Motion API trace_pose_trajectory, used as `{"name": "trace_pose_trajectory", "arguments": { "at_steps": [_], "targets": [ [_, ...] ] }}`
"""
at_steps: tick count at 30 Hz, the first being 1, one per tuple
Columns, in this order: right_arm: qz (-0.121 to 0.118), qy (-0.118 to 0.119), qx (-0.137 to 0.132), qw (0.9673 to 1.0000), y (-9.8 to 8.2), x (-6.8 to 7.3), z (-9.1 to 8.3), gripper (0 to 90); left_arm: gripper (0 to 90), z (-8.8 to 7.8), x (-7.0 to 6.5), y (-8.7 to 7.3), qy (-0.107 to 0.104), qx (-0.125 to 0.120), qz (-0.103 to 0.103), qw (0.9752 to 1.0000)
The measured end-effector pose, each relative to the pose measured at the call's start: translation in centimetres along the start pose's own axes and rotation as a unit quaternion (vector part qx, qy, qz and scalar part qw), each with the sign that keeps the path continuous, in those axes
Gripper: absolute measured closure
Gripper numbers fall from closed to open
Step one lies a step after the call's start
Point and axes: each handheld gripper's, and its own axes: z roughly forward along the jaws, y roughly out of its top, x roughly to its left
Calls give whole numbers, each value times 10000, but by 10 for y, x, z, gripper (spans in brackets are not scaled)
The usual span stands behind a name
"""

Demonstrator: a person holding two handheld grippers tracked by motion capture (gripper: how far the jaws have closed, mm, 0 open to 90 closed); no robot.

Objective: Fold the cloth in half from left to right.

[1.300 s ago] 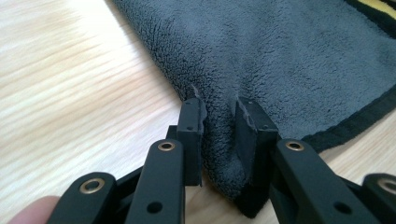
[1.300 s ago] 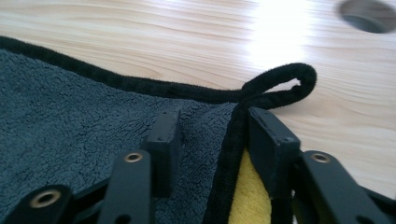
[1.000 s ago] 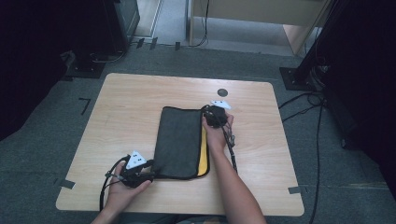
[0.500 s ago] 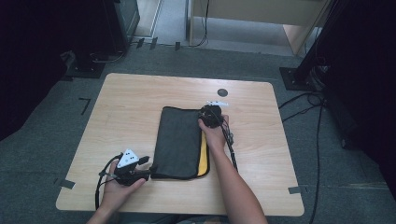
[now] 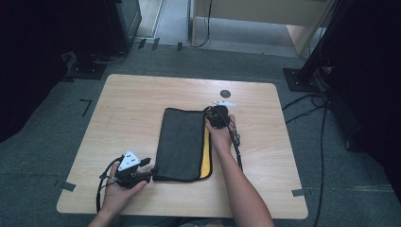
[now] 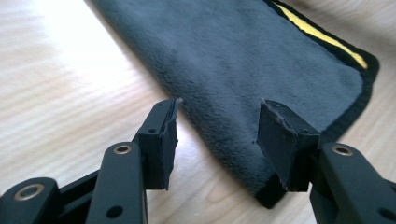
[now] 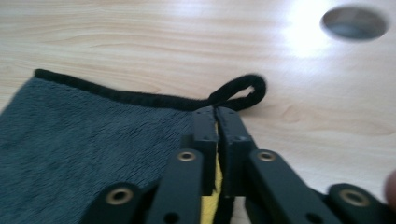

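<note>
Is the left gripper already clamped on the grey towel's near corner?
No: in the left gripper view its jaws stand wide apart around the grey towel corner, not closed on it.

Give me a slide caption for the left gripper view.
Open left tongs straddle the near corner of a folded grey towel on the wooden table.

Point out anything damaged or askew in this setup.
The left gripper's rubber pads look chewed: their tips are ragged and chipped. The grey towel lies folded slightly off, leaving a yellow strip of its underside exposed along one edge. Nothing else stands out on the table.
</note>
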Motion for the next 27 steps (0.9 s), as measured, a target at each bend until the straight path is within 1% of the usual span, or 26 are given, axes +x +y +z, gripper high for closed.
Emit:
{"name": "trace_pose_trajectory", "arguments": {
  "at_steps": [1, 2, 4, 5, 6, 7, 8, 9, 10, 11, 12, 14, 17, 19, 21, 23, 24, 25, 27],
  "targets": [
    [83, 116, 12, 9999, -1, -2, 1, 812, 467, 0, 0, 0, 0, 0, 0, 10000],
    [89, 197, 57, 9998, -2, -3, 3, 793, 459, -3, 7, 0, 113, -75, -113, 9998],
    [121, 205, 154, 9996, -5, -1, 8, 722, 457, -5, 14, -1, 187, -86, -225, 9995],
    [121, 205, 154, 9996, -5, -1, 8, 722, 457, -5, 14, -1, 187, -86, -225, 9995],
    [129, 222, 197, 9995, -6, 0, 10, 677, 457, -6, 17, -2, 216, -80, -247, 9994],
    [244, 312, 249, 9989, -7, 1, 12, 659, 457, -4, 20, -3, 242, -66, -310, 9992],
    [252, 305, 254, 9989, -8, 2, 14, 669, 457, -4, 20, -3, 242, -66, -310, 9992],
    [221, 249, 305, 9990, -8, 3, 14, 698, 456, -3, 21, -3, 230, -43, -330, 9992],
    [157, 157, 310, 9993, -9, 3, 15, 740, 456, -2, 19, -3, 238, -25, -291, 9993],
    [157, 157, 310, 9993, -9, 3, 15, 740, 457, -2, 19, -3, 238, -25, -291, 9993],
    [11, 7, 270, 9996, -9, 4, 14, 828, 457, -1, 18, -3, 248, -22, -234, 9994],
    [-75, -30, 187, 9998, -7, 5, 11, 874, 458, -1, 18, -4, 242, -13, -237, 9994],
    [-188, -14, 57, 9998, -4, 9, 6, 885, 458, -2, 20, -4, 211, -37, -318, 9993],
    [-227, -21, -4, 9997, -2, 11, 2, 887, 458, -2, 20, -4, 204, -24, -329, 9992],
    [-304, -162, -1, 9994, 0, 13, 0, 887, 457, -1, 20, -4, 208, -25, -316, 9993],
    [-350, -270, 33, 9990, 0, 12, -1, 887, 458, -1, 19, -4, 209, -5, -277, 9994],
    [-340, -334, 61, 9988, 0, 10, 0, 887, 458, -1, 19, -4, 206, 1, -273, 9994],
    [-273, -346, 87, 9990, 0, 8, 1, 887, 458, -1, 19, -4, 199, 6, -271, 9994],
    [-244, -384, 129, 9989, -2, 5, 3, 886, 457, 0, 19, -4, 194, 4, -286, 9994]
  ]
}}
